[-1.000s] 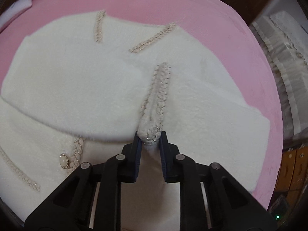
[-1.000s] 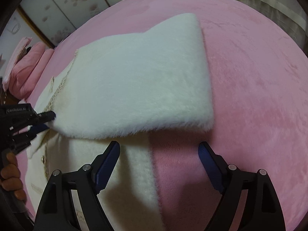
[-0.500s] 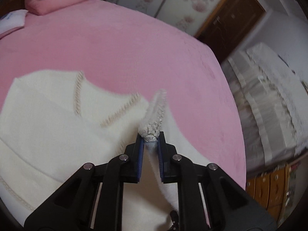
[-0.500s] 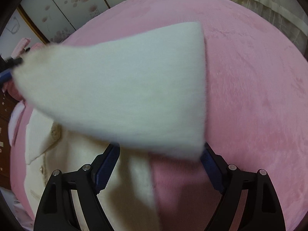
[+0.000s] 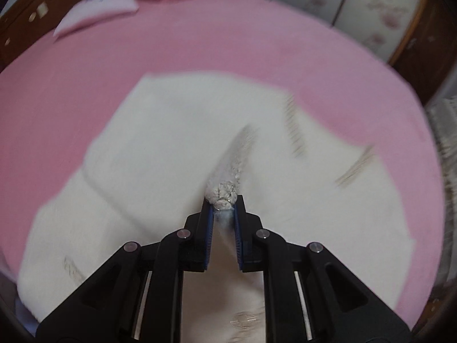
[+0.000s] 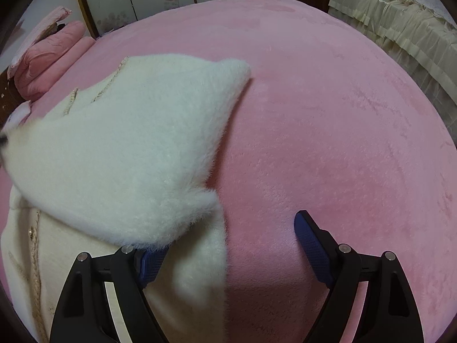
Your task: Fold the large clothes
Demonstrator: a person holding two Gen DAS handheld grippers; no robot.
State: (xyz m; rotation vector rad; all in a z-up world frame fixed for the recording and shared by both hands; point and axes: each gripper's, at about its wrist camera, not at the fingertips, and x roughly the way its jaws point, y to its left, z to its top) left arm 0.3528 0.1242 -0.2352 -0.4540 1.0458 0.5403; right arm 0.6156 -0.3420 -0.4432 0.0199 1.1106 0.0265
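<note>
- Two blue-padded fingers of the left gripper (image 5: 223,204) pinch a bunched, braid-trimmed edge of the white fuzzy jacket (image 5: 160,154) in the left wrist view; the jacket lies spread on the pink bed (image 5: 228,48), blurred.
- Right wrist view: the right gripper (image 6: 228,245) has its fingers spread wide, holding nothing; a lifted flap of the jacket (image 6: 128,154) drapes over the left finger (image 6: 150,265), the right finger above bare pink bed (image 6: 328,143).

No readable text, label, brand, number or sign shows in either view.
</note>
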